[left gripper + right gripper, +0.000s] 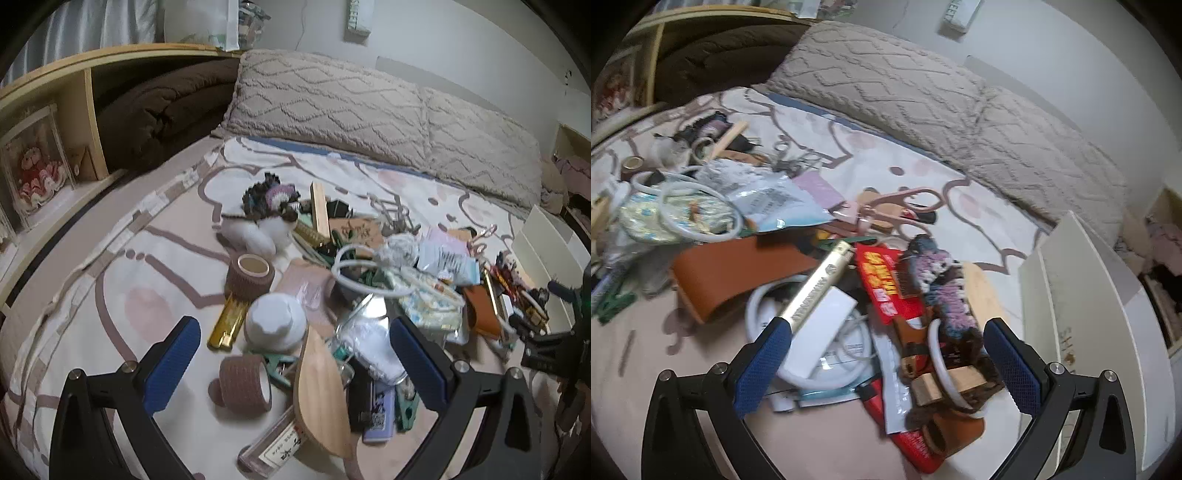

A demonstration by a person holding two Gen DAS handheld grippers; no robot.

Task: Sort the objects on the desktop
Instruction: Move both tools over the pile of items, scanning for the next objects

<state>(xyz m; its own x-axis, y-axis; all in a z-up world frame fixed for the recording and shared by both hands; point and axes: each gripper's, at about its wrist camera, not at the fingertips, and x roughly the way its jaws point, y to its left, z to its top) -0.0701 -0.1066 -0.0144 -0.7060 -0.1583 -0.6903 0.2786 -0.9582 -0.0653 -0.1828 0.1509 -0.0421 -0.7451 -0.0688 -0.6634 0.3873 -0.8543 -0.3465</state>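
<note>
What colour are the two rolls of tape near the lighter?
Brown, both rolls of tape; clearest in the left wrist view.

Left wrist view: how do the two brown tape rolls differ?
The far roll stands on end, its hole facing up; the near roll lies on its side, hole facing right. The far roll touches the gold lighter; the near roll sits by a green clip. Both are brown with a textured wrap.

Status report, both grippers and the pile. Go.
Left gripper open, empty, over the brown tape roll and wooden leaf. Right gripper open, empty, over white box. Pile tangled, items overlapping.
</note>
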